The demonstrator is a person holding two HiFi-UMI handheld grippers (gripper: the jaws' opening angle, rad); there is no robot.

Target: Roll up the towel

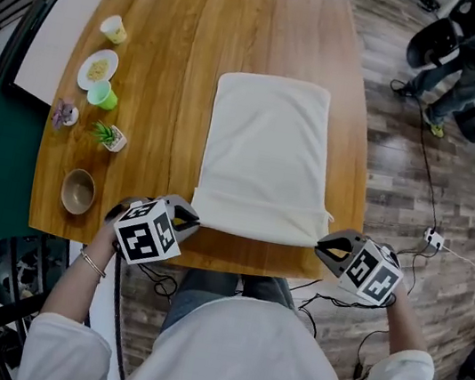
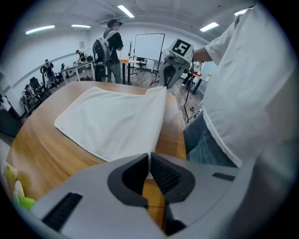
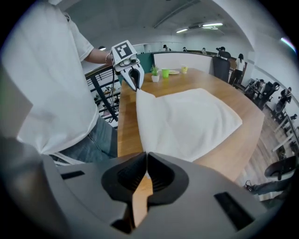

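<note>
A cream towel (image 1: 267, 149) lies flat on the wooden table (image 1: 178, 57), its near edge raised off the wood. My left gripper (image 1: 188, 219) is shut on the towel's near left corner, and my right gripper (image 1: 323, 247) is shut on the near right corner. In the left gripper view the jaws (image 2: 149, 161) pinch the cloth, and the towel (image 2: 112, 121) stretches across to the right gripper (image 2: 165, 80). In the right gripper view the shut jaws (image 3: 146, 161) hold the towel (image 3: 187, 121), with the left gripper (image 3: 134, 78) at the other corner.
Along the table's left side stand a pale cup (image 1: 114, 29), a plate (image 1: 98, 69), a green cup (image 1: 103, 95), a small potted plant (image 1: 109, 135) and a brown bowl (image 1: 79, 190). A person (image 2: 110, 51) stands beyond the table's far end. The near table edge lies just under the grippers.
</note>
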